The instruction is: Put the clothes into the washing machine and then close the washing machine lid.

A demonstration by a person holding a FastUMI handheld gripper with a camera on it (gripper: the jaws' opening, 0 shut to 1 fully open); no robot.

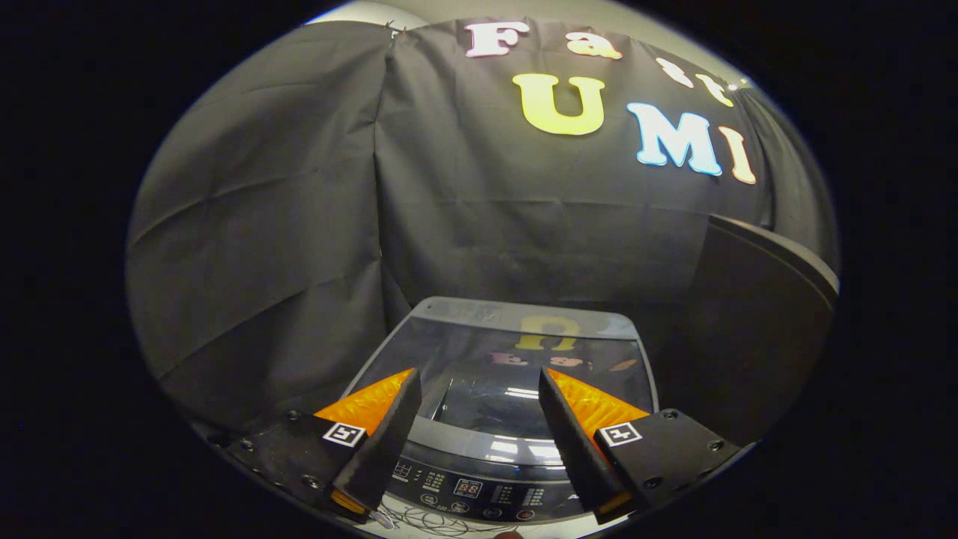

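Note:
A grey top-loading washing machine (pixel 516 311) stands below and ahead of me, against the black cloth wall. Its dark glass lid (pixel 494 374) lies flat and closed, with reflections on its surface. A control panel (pixel 479 490) with buttons and a small display runs along the near edge, between my fingers. My gripper (pixel 479 382) hovers above the lid with its orange and black fingers (pixel 374 408) spread wide, nothing between them. No clothes are visible.
A dark flat panel (pixel 756 329) rises to the right of the machine. Black cloth (pixel 284 224) hangs behind and to the left. Some thin cables (pixel 441 520) lie just in front of the control panel.

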